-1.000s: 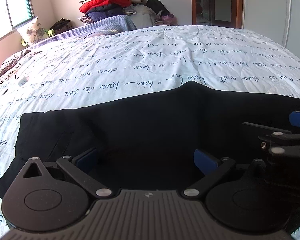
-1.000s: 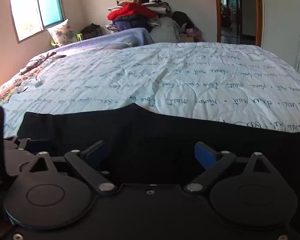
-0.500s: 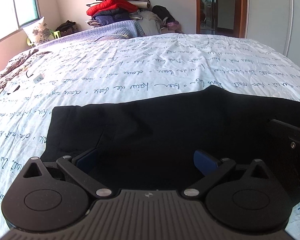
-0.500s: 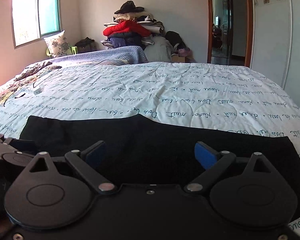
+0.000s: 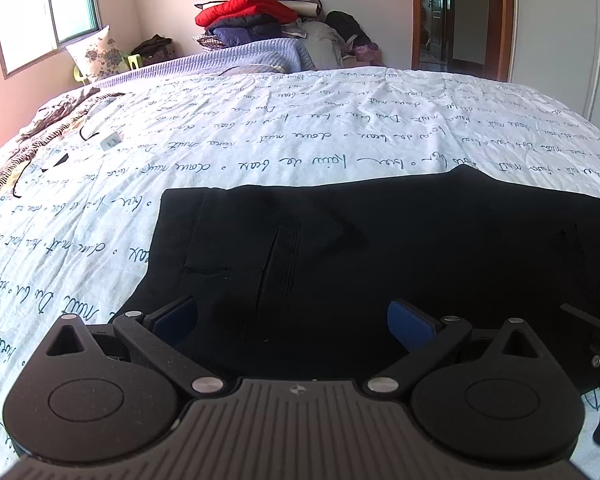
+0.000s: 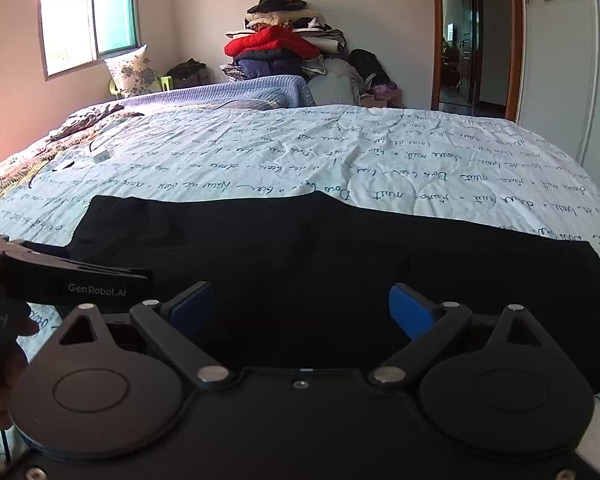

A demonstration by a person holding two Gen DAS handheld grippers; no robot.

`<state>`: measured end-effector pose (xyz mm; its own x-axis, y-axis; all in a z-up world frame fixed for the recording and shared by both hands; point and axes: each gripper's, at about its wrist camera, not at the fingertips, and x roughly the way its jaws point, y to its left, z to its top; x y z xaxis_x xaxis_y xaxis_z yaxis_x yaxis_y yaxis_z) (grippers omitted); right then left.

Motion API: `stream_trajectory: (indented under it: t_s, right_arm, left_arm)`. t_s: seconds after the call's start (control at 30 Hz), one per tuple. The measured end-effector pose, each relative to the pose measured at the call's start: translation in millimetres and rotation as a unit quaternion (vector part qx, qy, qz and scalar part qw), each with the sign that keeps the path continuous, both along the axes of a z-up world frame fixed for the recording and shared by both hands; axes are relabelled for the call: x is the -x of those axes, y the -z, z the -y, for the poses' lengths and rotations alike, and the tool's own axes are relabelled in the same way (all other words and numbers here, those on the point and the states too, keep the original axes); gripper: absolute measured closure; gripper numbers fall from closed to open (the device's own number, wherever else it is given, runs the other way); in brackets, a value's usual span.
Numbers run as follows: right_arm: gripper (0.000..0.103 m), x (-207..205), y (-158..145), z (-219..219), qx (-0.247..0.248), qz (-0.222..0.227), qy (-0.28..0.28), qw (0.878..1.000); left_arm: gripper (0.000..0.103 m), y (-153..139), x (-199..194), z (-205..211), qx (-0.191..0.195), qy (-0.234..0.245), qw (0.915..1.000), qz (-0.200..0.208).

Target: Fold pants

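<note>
Clothes pile [image 6: 288,52] behind pants [image 6: 320,248]; bed [image 6: 380,152] otherwise prob. unobstructed.

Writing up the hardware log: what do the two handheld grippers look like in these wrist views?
Both match: left gripper and right gripper have matte black bodies, two round disc housings, angled black linkage bars with silver pivot pins, and fingers padded in blue. The left's base is ribbed grey; the right's is smooth black. The left's side, seen from the right wrist, reads "GenRobot.AI" in white.
</note>
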<state>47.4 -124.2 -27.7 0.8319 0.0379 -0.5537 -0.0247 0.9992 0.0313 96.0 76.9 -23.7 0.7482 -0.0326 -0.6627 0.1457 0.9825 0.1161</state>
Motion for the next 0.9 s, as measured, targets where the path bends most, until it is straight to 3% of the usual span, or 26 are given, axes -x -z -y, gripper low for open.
stream_trajectory:
  t_s: [0.13,0.2,0.47,0.63,0.77,0.83,0.9]
  right_arm:
    - [0.007,8.8,-1.1,-33.4,0.105,0.032,-0.031,0.993]
    - [0.007,10.4,-2.9,-43.4,0.125,0.043,-0.045,0.99]
    - [0.007,17.5,-9.9,-68.6,0.152,0.077,-0.098,0.98]
    - [0.007,19.8,-7.8,-99.5,0.199,0.104,-0.134,0.965]
    - [0.008,13.0,-8.2,-118.5,0.153,0.083,-0.172,0.97]
    - [0.009,11.7,-3.3,-134.5,0.178,0.089,-0.194,0.961]
    - [0.009,13.2,4.2,-153.9,0.234,0.112,-0.21,0.943]
  left_arm:
    - [0.001,-2.7,3.9,-9.8,0.001,-0.005,1.0,0.005]
    - [0.001,-3.3,4.1,-14.9,0.003,-0.009,0.9999,0.005]
    - [0.001,-8.6,5.6,-36.1,-0.003,-0.028,0.9995,0.013]
    - [0.001,-15.2,2.1,-63.4,0.003,-0.063,0.9978,0.018]
    - [0.003,-17.2,-5.6,-90.1,0.013,-0.103,0.9946,0.0]
    - [0.005,-16.7,-8.7,-107.0,0.022,-0.127,0.9917,-0.009]
    - [0.005,-17.5,-9.6,-121.7,0.026,-0.152,0.9879,-0.008]
